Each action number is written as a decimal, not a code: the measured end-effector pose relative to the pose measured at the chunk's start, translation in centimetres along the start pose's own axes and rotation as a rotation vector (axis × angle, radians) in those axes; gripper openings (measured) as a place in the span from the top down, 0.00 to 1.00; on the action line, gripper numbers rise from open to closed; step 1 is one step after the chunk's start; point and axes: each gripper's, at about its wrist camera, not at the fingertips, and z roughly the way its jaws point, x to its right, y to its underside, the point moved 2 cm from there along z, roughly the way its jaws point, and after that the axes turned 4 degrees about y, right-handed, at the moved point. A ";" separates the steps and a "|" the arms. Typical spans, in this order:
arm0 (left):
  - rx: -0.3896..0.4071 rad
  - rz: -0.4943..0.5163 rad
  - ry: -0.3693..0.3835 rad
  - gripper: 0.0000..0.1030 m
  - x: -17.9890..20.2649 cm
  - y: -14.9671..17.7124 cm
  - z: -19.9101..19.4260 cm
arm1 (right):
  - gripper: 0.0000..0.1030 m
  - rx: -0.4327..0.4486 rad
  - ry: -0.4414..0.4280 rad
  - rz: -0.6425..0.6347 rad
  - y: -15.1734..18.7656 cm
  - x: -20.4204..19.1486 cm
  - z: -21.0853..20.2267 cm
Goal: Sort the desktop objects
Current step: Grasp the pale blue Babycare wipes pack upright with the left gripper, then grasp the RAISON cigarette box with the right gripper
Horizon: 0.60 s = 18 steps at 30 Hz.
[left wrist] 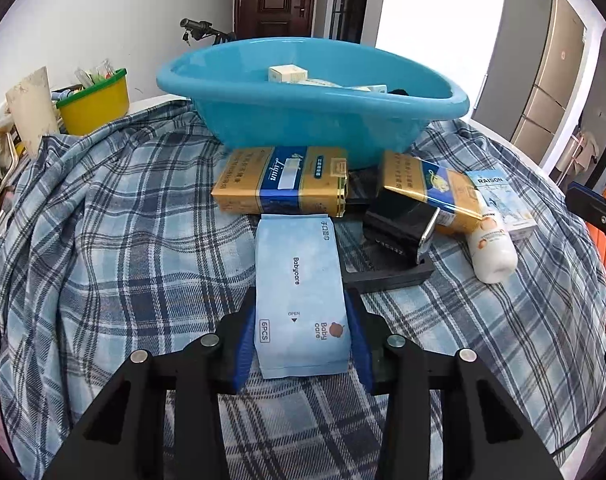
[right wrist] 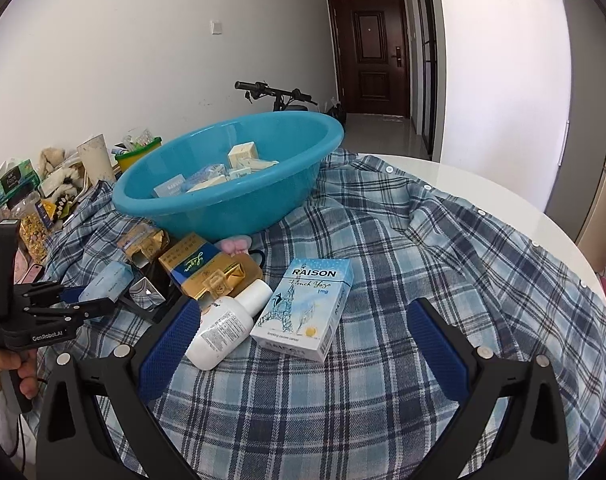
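Note:
A pale blue Babycare wipes pack (left wrist: 299,280) lies lengthwise on the plaid cloth, and my left gripper (left wrist: 301,320) is shut on its near end, blue pads pressing both sides. The same pack (right wrist: 107,280) and left gripper (right wrist: 99,300) show at the left of the right wrist view. My right gripper (right wrist: 303,312) stands open low over the cloth. A RAISON box (right wrist: 311,280) and a white bottle (right wrist: 223,328) lie between its fingers, the bottle close to the left pad. A blue basin (right wrist: 223,208) behind holds several small boxes.
Two gold cartons (left wrist: 279,184) (left wrist: 435,192) and a black holder (left wrist: 399,224) lie in front of the basin (left wrist: 303,128). A yellow tub (left wrist: 95,100) and clutter crowd the left. The plaid shirt (right wrist: 423,240) covers a white round table (right wrist: 503,184).

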 end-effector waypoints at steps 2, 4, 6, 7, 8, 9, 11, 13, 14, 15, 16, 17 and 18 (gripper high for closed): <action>-0.005 -0.004 0.006 0.58 -0.1 0.3 -0.3 | 0.00 0.003 -0.005 0.007 0.1 -0.1 -0.1; -0.012 -0.009 0.025 0.58 -0.2 0.7 -0.6 | 0.00 0.002 -0.009 0.010 0.2 -0.2 -0.1; -0.018 -0.005 0.029 0.58 -0.2 1.3 -1.0 | 0.00 -0.005 -0.010 0.008 0.3 -0.5 0.1; -0.019 -0.002 0.028 0.58 -0.2 1.5 -1.1 | 0.00 -0.007 -0.010 0.005 0.3 -0.5 0.2; -0.018 -0.002 0.028 0.58 -0.2 1.8 -1.3 | 0.00 -0.007 -0.010 0.004 0.4 -0.6 0.3; -0.015 -0.007 0.030 0.58 -0.3 2.0 -1.5 | 0.00 -0.009 -0.012 0.004 0.3 -0.8 0.4; -0.009 -0.015 0.043 0.58 -0.5 2.2 -1.8 | 0.00 -0.015 -0.011 0.007 0.3 -0.9 0.7; 0.005 -0.019 0.047 0.58 -0.7 2.1 -2.2 | 0.00 -0.036 -0.005 0.005 0.3 -1.2 1.3; 0.010 -0.019 0.051 0.58 -0.7 2.0 -2.4 | 0.00 -0.046 0.000 0.001 0.2 -1.3 1.7; 0.017 -0.018 0.055 0.58 -0.8 1.9 -2.6 | 0.00 -0.056 0.007 -0.005 0.3 -1.5 2.0; 0.021 -0.019 0.056 0.58 -0.8 1.9 -2.7 | 0.00 -0.063 0.015 -0.008 0.3 -1.6 2.3; 0.024 -0.019 0.060 0.58 -0.9 1.8 -2.8 | 0.00 -0.073 0.025 -0.010 0.3 -1.6 2.7; 0.027 -0.019 0.065 0.58 -0.8 1.8 -2.8 | 0.00 -0.082 0.036 -0.009 0.3 -1.6 3.1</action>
